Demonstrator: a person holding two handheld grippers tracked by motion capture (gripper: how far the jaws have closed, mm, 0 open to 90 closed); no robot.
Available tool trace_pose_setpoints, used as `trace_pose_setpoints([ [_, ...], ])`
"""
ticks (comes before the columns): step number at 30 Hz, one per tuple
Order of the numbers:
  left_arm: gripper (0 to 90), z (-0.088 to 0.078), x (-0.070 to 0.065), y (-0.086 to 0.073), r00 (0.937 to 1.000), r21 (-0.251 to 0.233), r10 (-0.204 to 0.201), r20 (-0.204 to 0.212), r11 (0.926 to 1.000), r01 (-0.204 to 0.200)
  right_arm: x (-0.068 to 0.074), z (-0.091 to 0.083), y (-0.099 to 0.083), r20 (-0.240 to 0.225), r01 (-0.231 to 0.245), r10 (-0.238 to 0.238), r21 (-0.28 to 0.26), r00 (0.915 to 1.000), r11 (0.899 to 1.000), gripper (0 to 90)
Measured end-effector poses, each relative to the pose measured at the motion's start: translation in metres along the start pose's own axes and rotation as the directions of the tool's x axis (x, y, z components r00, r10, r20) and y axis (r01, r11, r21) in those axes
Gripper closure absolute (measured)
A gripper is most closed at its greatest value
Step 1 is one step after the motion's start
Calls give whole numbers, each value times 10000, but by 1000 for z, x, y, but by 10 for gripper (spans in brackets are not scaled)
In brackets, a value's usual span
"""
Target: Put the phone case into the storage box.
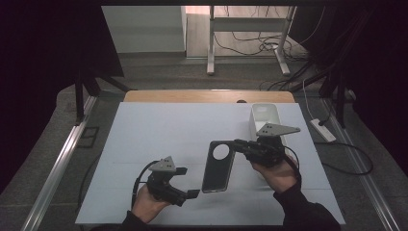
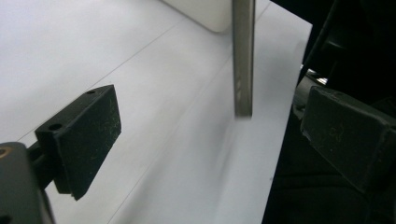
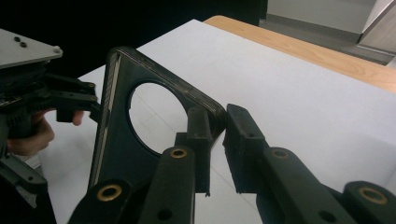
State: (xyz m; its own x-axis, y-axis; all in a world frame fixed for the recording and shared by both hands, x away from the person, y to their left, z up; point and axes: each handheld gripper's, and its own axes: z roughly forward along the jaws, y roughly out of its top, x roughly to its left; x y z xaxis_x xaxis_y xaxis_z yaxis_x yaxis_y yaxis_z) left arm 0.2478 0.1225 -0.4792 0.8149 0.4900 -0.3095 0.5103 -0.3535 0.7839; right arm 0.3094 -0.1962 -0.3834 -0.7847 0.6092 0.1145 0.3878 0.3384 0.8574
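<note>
A dark phone case (image 1: 219,166) with a round camera hole is held up over the white mat (image 1: 144,144). My right gripper (image 1: 236,144) is shut on its upper corner; in the right gripper view the two pads of the right gripper (image 3: 217,135) pinch the rim of the case (image 3: 116,140). My left gripper (image 1: 188,183) stands open just left of the case's lower end. In the left gripper view the case (image 2: 243,60) shows edge-on beyond the wide gap of the left gripper (image 2: 217,140), and neither pad touches it.
A white open box (image 1: 264,118) stands at the mat's far right, behind my right hand. A wooden table edge (image 1: 192,96) runs along the back of the mat. Cables and a desk frame lie on the floor beyond.
</note>
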Motion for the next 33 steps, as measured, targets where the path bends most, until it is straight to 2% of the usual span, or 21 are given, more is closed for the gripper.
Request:
trace_pose_setpoints([
  [1,49,0,0,0,10000,0,0,0,10000,0,-1,0,1,8,0,0,-9,10000,10000,798],
  [6,32,-16,5,-15,9976,-278,-53,-686,9996,34,-6,-4,7,132,-24,25,-86,9999,10000,798],
  [9,14,-27,10,-28,9909,-337,-62,-1345,9994,17,-12,-7,12,176,-68,71,-178,9998,9998,798],
  [10,10,-27,10,-28,9909,-337,-62,-1345,9994,17,-12,-7,12,176,-68,71,-178,9998,9998,798],
  [12,9,-35,13,-37,9830,-320,-170,-1830,9994,113,-17,-9,15,228,-104,110,-252,9997,9996,799],
  [14,1,-40,14,-42,9769,-305,-215,-2125,9994,154,-23,-10,17,272,-188,197,-315,9994,9993,799],
  [15,1,-40,14,-42,9769,-305,-215,-2125,9994,154,-23,-10,17,272,-188,197,-315,9994,9993,799],
  [17,0,-47,15,-48,9694,-335,-277,-2441,9992,201,-28,-11,18,357,-261,274,-369,9990,9990,799],
  [23,0,-59,18,-63,9508,-509,-670,-3026,9972,540,-41,-15,24,647,-262,293,-474,9975,9985,800],
  [29,0,-68,18,-79,9277,-392,-836,-3640,9965,744,-52,-19,29,780,-343,388,-581,9962,9977,800],
  [33,0,-74,19,-85,9193,-500,-986,-3810,9950,860,-59,-21,33,953,-328,387,-627,9947,9975,800],
])
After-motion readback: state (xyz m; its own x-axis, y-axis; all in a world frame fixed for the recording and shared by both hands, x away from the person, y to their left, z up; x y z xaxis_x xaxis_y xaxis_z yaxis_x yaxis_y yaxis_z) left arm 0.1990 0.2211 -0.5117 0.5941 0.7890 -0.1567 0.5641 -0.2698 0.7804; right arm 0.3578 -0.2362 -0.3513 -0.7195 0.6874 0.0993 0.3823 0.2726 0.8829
